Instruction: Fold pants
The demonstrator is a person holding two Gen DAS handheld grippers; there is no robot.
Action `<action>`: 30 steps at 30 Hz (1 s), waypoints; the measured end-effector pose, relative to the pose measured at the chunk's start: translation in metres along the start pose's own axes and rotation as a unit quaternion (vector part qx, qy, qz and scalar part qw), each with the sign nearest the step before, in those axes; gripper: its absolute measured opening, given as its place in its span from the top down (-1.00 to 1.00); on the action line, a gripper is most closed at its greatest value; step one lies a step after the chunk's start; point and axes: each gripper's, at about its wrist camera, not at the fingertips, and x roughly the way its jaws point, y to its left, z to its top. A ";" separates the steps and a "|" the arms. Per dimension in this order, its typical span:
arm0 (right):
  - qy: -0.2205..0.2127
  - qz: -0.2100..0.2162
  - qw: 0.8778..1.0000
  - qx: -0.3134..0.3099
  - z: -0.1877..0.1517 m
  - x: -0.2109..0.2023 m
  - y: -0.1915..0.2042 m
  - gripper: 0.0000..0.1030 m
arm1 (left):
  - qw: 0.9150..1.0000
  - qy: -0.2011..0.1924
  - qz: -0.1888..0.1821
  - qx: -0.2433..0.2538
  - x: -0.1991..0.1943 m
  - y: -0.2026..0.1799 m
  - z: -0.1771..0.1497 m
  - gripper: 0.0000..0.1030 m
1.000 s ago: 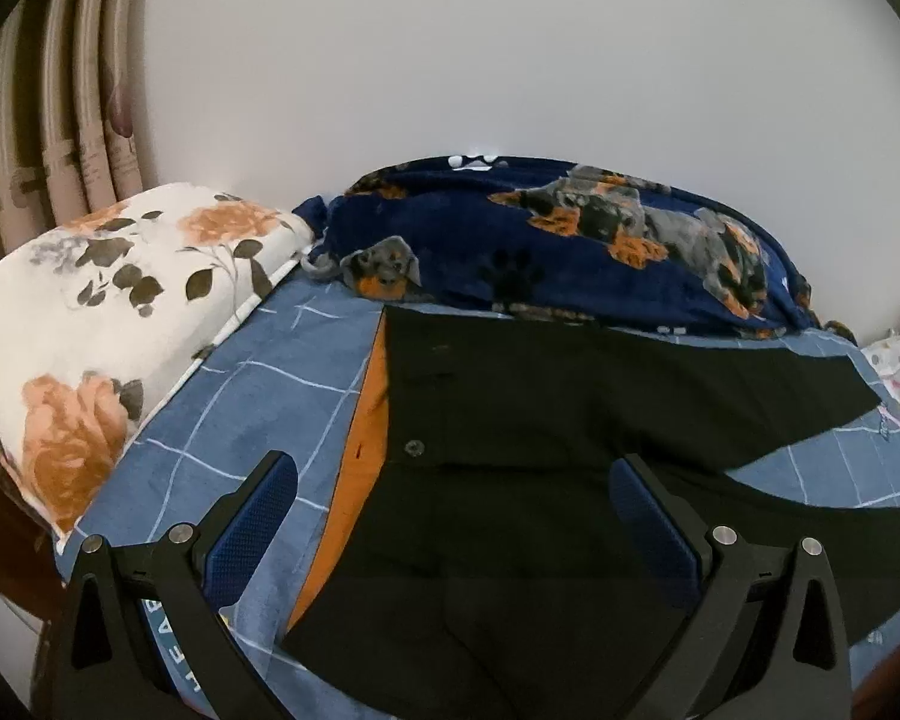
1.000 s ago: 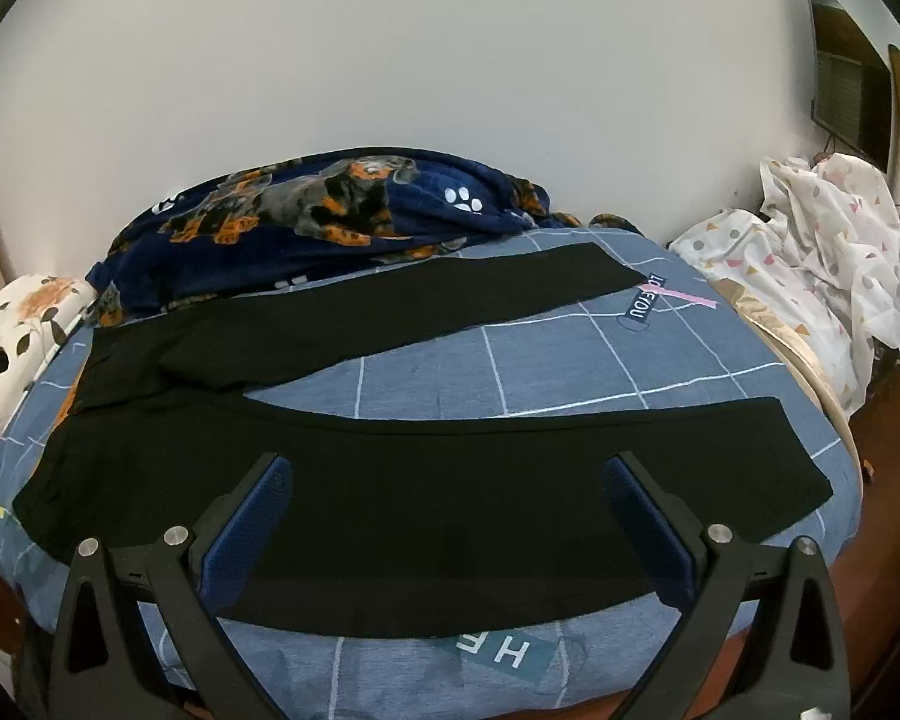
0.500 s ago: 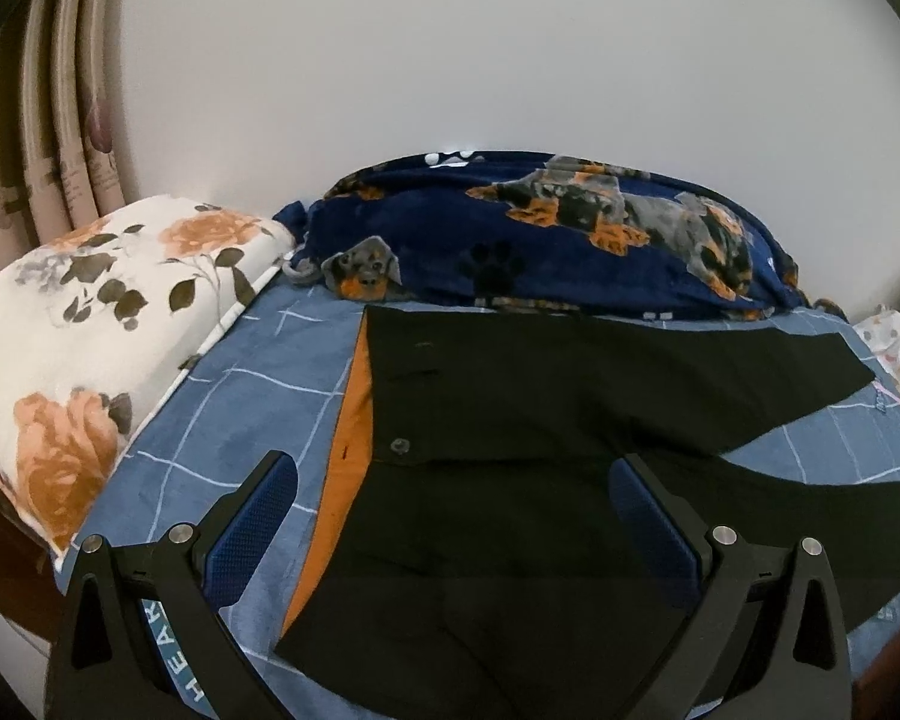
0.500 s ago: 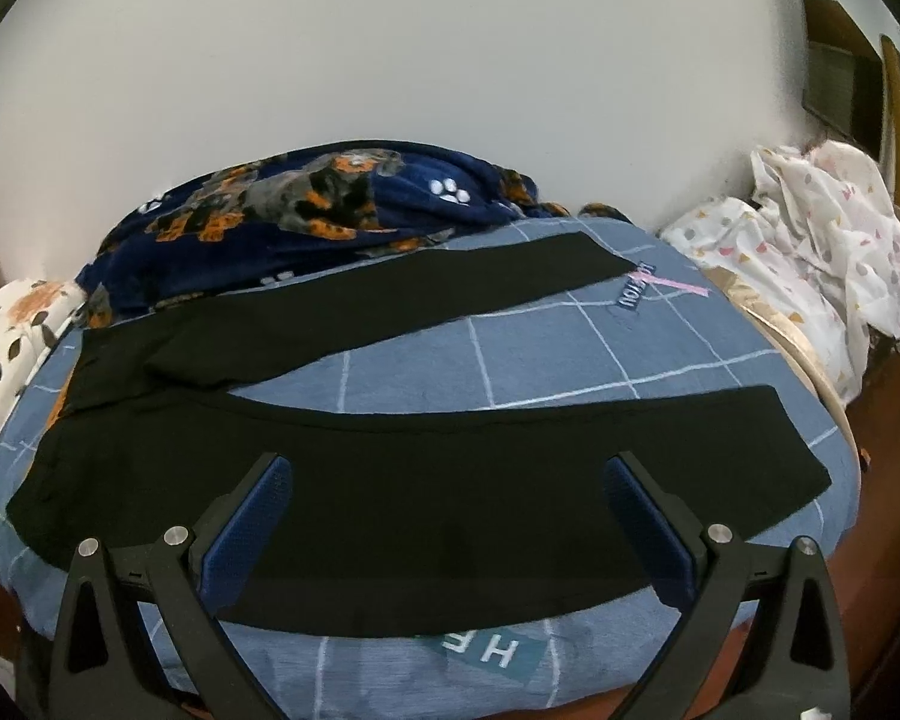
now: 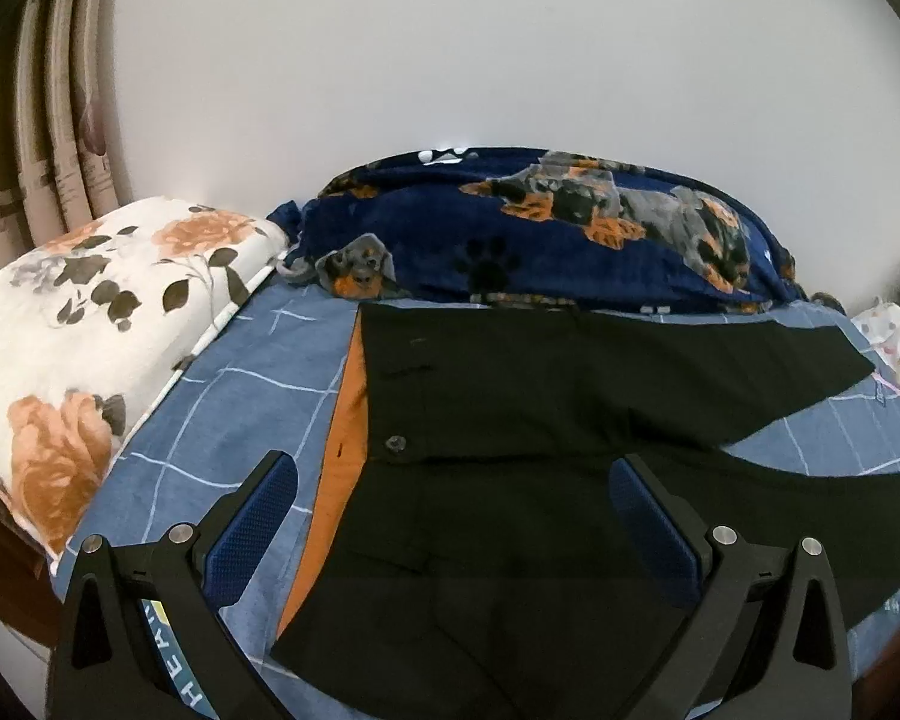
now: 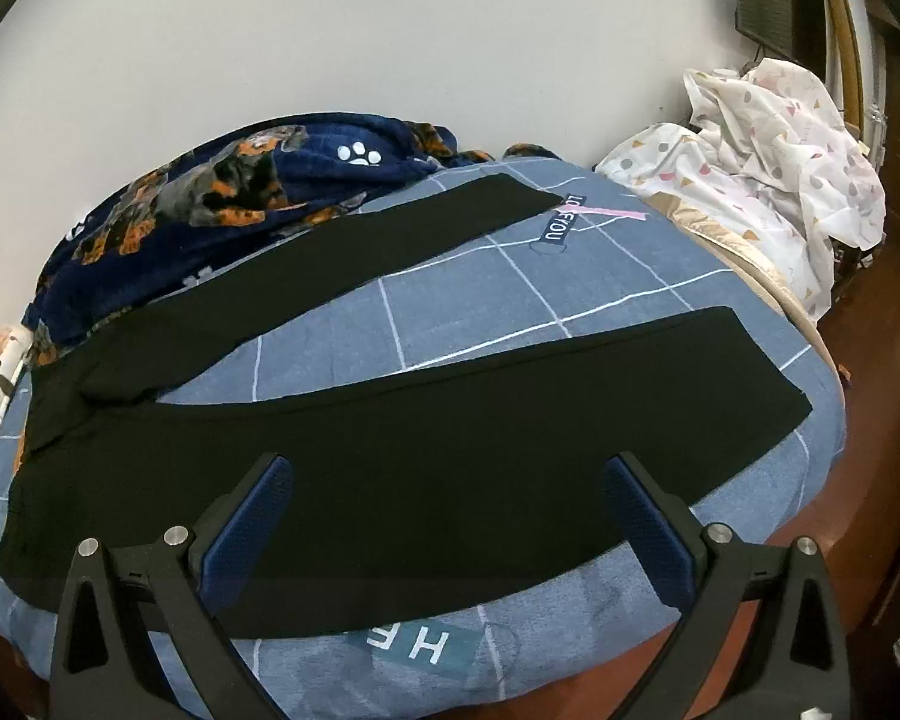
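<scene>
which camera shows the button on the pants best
The left wrist view: the button on the pants sits clearly by the orange lining. In the right wrist view the waist is far off and no button is discernible.

The pants [image 5: 510, 408] are matt black woven cloth with an orange lining; the blanket [image 5: 540, 240] looks plush fleece; the bed sheet [image 6: 510, 300] is smooth cotton-like cloth; the left gripper [image 5: 453, 519] is matt black plastic with shiny metal screws and textured blue pads [image 5: 252, 531]

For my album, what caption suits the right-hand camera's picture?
Black pants spread flat on a blue checked bed, legs apart, with the open right gripper above the nearer leg.
</scene>
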 end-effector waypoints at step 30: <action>-0.012 -0.021 0.999 -0.038 0.003 -0.003 0.018 -1.00 | 1.000 -0.017 -0.006 -0.004 0.003 0.001 -0.003 -1.00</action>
